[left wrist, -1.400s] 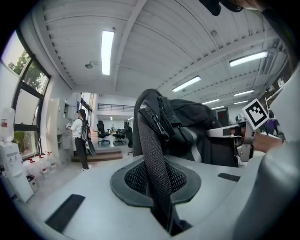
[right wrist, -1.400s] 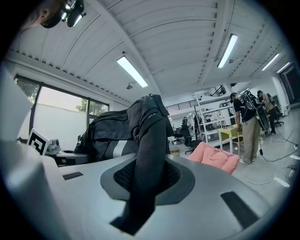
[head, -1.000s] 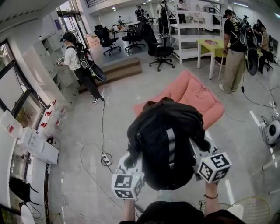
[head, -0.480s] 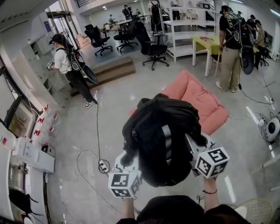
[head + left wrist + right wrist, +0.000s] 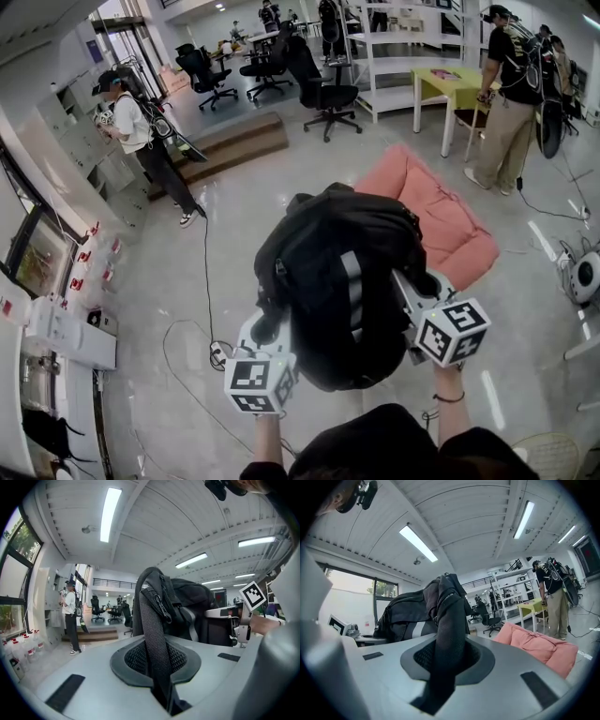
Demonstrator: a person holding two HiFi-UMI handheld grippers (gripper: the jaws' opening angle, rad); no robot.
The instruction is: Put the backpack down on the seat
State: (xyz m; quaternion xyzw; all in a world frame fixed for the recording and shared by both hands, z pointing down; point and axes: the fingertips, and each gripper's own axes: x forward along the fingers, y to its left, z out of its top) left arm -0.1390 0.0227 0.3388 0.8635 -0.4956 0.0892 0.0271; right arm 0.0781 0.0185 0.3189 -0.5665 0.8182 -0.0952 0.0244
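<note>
Holding black backpack aloft: your left gripper clamped on shoulder strap, right gripper on other strap. Pink floor seat ahead; carry over, lower.

Head view steeply down, gripper views close, sharing backpack

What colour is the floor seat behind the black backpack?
The seat is plain salmon pink, and it shows best in the head view.

Bright even light from ceiling strips, fisheye bending edges, dark vignetted corners
</note>
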